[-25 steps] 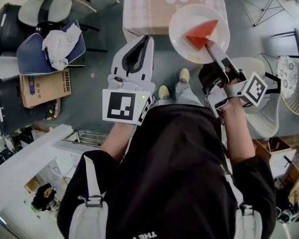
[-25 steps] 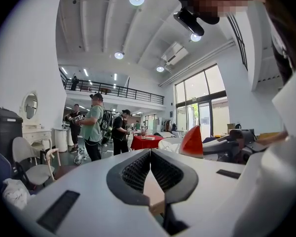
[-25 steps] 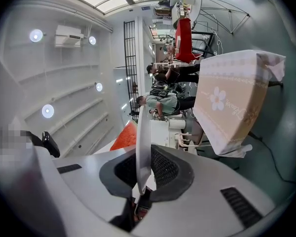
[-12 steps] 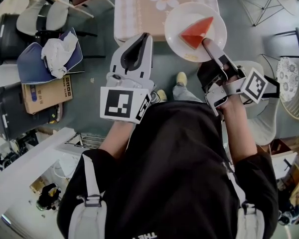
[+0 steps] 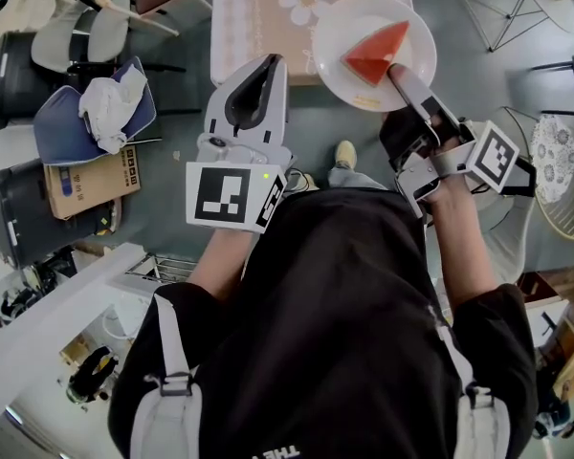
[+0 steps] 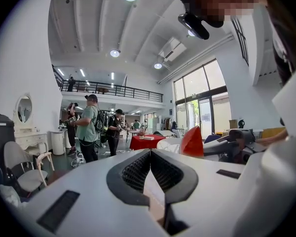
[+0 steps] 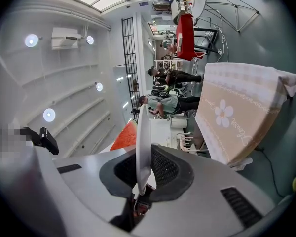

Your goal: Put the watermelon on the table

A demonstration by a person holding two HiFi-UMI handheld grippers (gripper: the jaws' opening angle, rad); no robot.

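Observation:
A red wedge of watermelon (image 5: pixel 375 54) lies on a round white plate (image 5: pixel 349 27). My right gripper (image 5: pixel 394 73) is shut on the plate's near rim and holds it level in the air. In the right gripper view the plate (image 7: pixel 143 142) stands edge-on between the jaws, with the watermelon (image 7: pixel 124 137) behind it. The table (image 5: pixel 268 12) has a beige checked cloth with a flower print, and the plate overlaps its near right corner. My left gripper (image 5: pixel 264 63) hovers beside the plate, shut and empty. From the left gripper view the watermelon (image 6: pixel 192 141) shows to the right.
Chairs, a blue cushion with a white cloth (image 5: pixel 96 103), a cardboard box (image 5: pixel 81 175) and a black bin (image 5: pixel 19 208) crowd the floor at left. A wire frame (image 5: pixel 502 8) stands at upper right. Several people (image 6: pixel 91 127) stand far off in the hall.
Both grippers moved forward toward the table with the plate. The plate, earlier short of the table's edge, now overlaps its near corner.

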